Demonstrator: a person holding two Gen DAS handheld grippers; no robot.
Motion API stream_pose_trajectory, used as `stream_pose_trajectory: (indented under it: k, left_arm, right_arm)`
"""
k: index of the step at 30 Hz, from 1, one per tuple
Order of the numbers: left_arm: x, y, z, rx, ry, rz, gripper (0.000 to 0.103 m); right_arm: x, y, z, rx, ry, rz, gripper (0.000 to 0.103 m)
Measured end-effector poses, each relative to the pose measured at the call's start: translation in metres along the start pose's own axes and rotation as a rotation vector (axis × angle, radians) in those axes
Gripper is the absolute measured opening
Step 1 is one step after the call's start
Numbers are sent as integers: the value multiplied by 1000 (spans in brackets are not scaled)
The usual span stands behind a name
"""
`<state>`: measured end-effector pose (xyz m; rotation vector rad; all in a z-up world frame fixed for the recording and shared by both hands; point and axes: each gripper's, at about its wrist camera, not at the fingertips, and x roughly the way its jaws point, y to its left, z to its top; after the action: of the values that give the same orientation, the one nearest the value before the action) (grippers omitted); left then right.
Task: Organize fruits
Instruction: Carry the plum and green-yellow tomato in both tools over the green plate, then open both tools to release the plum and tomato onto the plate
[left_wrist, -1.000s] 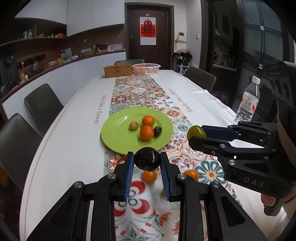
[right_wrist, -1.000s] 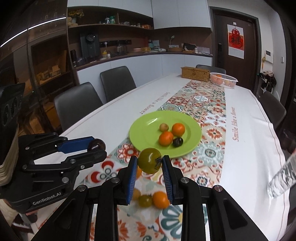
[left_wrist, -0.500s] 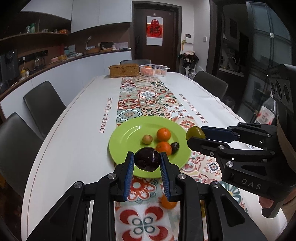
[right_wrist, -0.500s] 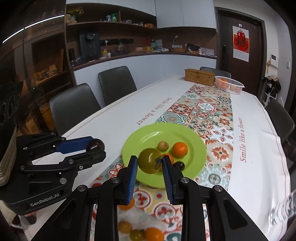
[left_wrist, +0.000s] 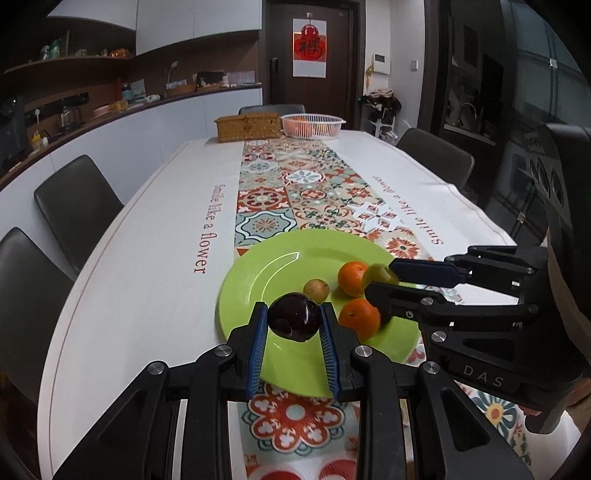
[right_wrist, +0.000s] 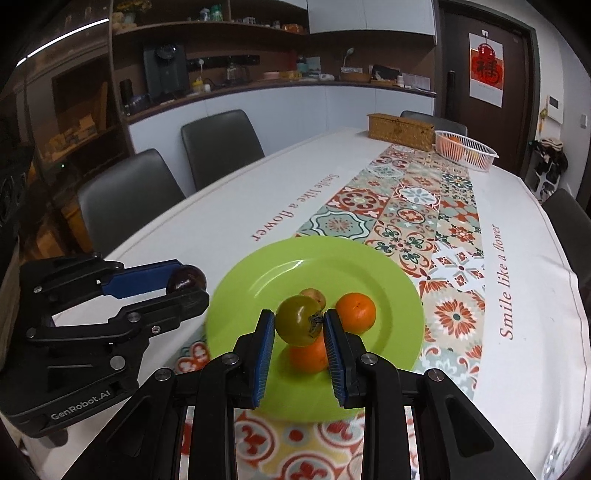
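woven box (left_wrist: 248, 126) beside white basket (left_wrist: 312, 124) at table's far end; dark chairs (right_wrist: 221, 146) alongside.

We read "Smile like a flower" in red on the white tablecloth (right_wrist: 229, 206) along both sides of the patterned runner; "DAS" on the right hand-held gripper (left_wrist: 378, 282); "GenRobot.AI" on the left hand-held gripper (right_wrist: 186, 285); a red Chinese character on the door poster (left_wrist: 309, 48).

Home dining room: long desk (left_wrist: 140, 236) with patterned runner (left_wrist: 295, 184), dark chairs (right_wrist: 218, 147), kitchen shelving (right_wrist: 207, 29), red door hanging (left_wrist: 309, 48).
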<state>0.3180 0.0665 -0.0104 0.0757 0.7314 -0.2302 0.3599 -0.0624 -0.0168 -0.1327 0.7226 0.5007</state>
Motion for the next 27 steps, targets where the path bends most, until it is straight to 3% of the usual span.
stream_pose_trajectory:
  k: [9,12,20,27]
  left_arm:
    - [28,9,-3,-32,56,-27,28]
    - [26,6,-3,-15,47,-25,41]
    - [7,-4,-5,25,25,-23,43]
    - [-32,-14,-7,20,-18,39,47]
  right_arm:
    - [19,-6,8,-10,22,-26,29]
    - [15,-8,5,8,19,-24,29]
    - [-4,-10,-2,15,-3,-59,31]
    - [-35,-8,-9,33,-46,-47,35]
